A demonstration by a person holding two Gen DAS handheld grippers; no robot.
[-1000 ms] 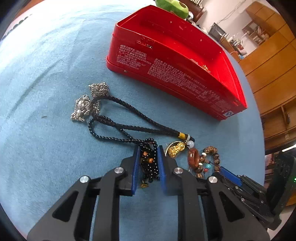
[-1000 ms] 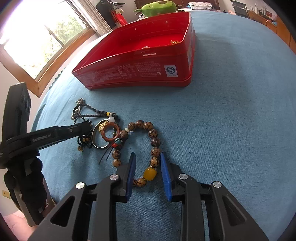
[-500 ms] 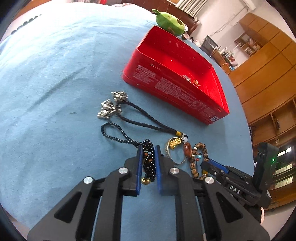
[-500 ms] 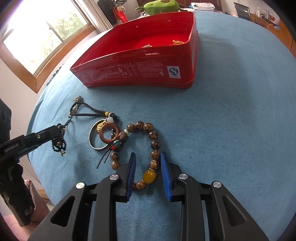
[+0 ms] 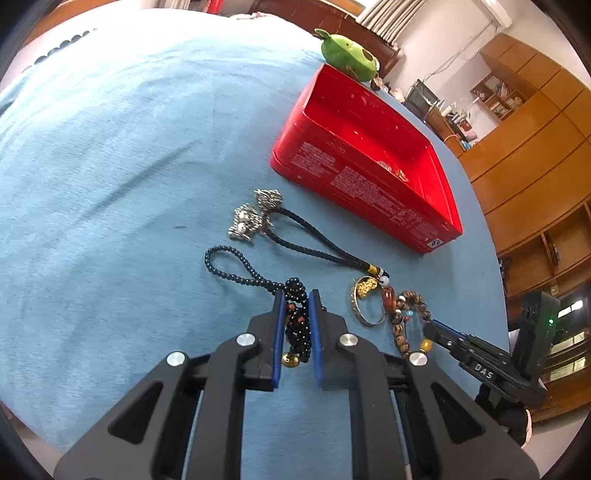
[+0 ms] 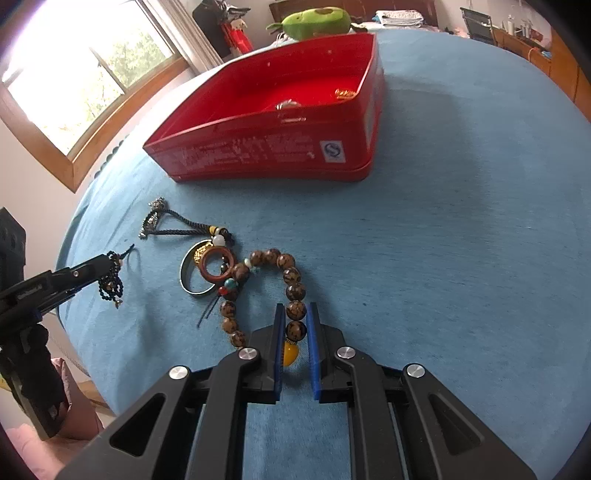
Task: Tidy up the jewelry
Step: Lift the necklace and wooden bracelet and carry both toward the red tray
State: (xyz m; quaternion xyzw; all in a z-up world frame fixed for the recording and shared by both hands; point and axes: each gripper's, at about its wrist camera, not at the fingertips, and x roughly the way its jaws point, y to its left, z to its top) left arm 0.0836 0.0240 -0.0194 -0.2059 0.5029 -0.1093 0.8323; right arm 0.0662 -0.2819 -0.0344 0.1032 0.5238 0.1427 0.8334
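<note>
My left gripper (image 5: 295, 295) is shut on a black bead necklace (image 5: 297, 325). Its bunched beads hang between the pads and a loop trails on the blue cloth. It also shows in the right wrist view (image 6: 110, 284), lifted off the cloth. My right gripper (image 6: 295, 308) is shut on a brown wooden bead bracelet (image 6: 291, 280) beside its amber bead. The bracelet lies on the cloth. A red tin box (image 6: 280, 122) stands behind with small gold pieces inside; it also shows in the left wrist view (image 5: 369, 158).
A black cord with silver charms (image 5: 258, 214), a silver bangle (image 6: 192, 277) and a brown ring (image 6: 216, 264) lie between the grippers. A green plush toy (image 6: 314, 20) sits behind the box. The table edge is near at left.
My left gripper closed on the black necklace and rose with it, pulling back from the box. My right gripper narrowed from around the bracelet to gripping its beads.
</note>
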